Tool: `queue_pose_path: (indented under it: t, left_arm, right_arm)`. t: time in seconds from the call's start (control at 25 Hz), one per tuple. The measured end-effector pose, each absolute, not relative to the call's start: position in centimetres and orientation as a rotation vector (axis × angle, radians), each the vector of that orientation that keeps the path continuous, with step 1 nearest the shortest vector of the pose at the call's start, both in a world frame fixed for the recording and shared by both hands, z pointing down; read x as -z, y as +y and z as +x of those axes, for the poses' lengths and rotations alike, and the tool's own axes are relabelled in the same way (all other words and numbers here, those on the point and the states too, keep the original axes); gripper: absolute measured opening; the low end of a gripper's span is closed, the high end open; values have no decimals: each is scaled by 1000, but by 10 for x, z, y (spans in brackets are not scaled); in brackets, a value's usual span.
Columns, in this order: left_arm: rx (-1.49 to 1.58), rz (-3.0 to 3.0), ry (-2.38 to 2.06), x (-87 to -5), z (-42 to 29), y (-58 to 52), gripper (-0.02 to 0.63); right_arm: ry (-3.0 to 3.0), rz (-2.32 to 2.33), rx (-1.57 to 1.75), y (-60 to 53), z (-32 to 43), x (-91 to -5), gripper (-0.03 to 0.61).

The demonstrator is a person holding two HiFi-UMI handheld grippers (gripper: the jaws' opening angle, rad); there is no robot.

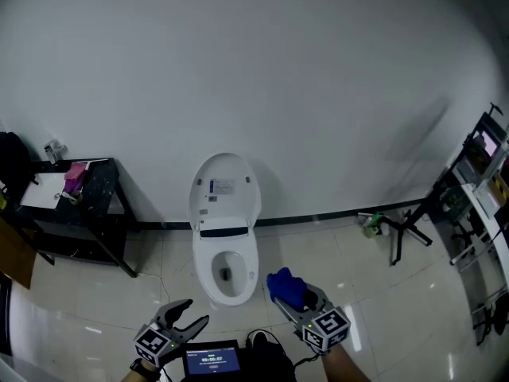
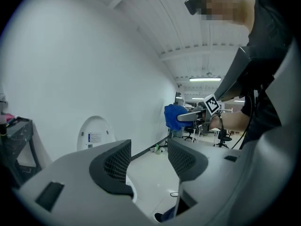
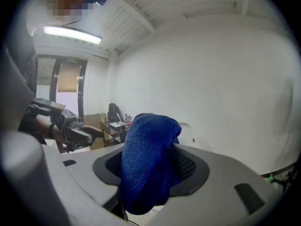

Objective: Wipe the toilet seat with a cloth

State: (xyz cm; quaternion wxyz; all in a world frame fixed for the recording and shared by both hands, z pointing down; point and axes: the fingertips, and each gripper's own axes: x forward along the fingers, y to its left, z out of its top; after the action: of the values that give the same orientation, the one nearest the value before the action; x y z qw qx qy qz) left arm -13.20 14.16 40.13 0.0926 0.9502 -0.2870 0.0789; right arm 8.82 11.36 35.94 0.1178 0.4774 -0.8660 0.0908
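Cloth — clamped between right tongs, bunched.

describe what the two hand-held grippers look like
Both are grey plastic. The left hand-held gripper and right hand-held gripper each carry a white cube with black square markers. The jaws taper to curved tips, lined with black textured pads. The person wears a dark top.

- White toilet: stood centre, lid raised against the wall.
- Left gripper: jaws apart and empty, hung near the bowl's lower left.
- Right gripper: clamped on a bunched blue cloth, just right of the bowl.
- Black side table: stood at left.
- Tripod: stood at right.
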Motion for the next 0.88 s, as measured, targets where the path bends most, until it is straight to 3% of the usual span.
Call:
queue_pose_path:
  t: [0.24,0.88]
  left_arm:
    - [-165,2797,-947,-379,-135,156,242]
    - [-109,2752,-1072,-364,-89,167,242]
  right_arm:
    - [-2720,1333,-379,132,62,-318,250]
    - [-2782,1134,-474,157,72,-349,244]
